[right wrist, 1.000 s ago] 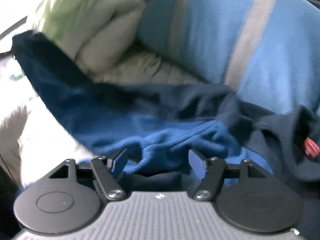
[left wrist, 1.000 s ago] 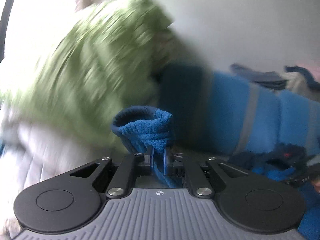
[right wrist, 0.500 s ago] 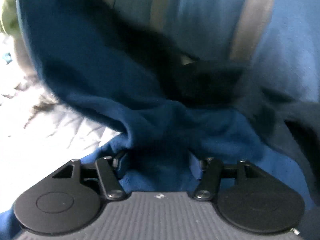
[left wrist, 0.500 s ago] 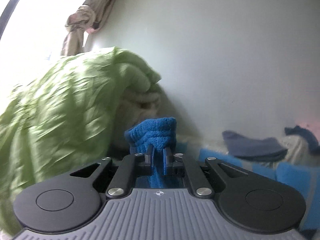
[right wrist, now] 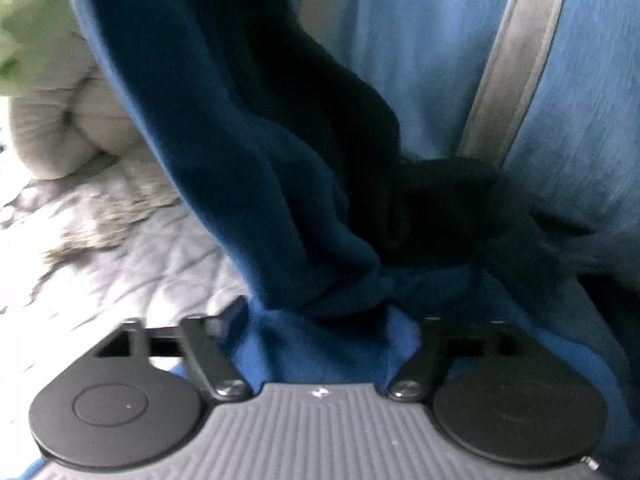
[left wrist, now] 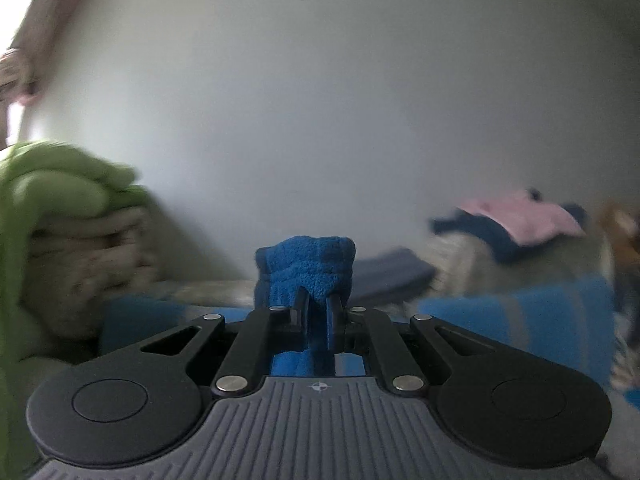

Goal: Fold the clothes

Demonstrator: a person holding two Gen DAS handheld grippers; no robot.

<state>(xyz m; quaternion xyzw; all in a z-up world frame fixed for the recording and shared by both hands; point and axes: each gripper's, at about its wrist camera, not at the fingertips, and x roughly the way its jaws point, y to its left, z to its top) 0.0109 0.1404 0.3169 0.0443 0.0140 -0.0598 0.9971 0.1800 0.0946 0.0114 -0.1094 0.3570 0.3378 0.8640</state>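
Two claws, both busy with one blue fleece garment (left wrist: 306, 268). Left claw (left wrist: 317, 312) is clenched hard on a bunched tuft of it, fabric puffing up above the fingertips at twelve o'clock and a strip hanging down between the fingers (left wrist: 333, 320). Past it, a plain pale wall (left wrist: 340, 100) fills the view; at nine o'clock sits a stack of folded bedding with a green blanket (left wrist: 52, 188) on top, and at three o'clock a blurred heap of clothes with a pink piece (left wrist: 524, 216) uppermost. Over to the right claw (right wrist: 320, 320): its fingers stand wide apart, with the same blue fleece draped thick between them and over them, so whether they pinch anything I cannot tell. From there the fleece stretches up toward eleven o'clock. Behind it, at one o'clock, lies a lighter blue cloth with a grey stripe (right wrist: 512, 80), and at nine o'clock a crumpled whitish bed sheet (right wrist: 120, 248).
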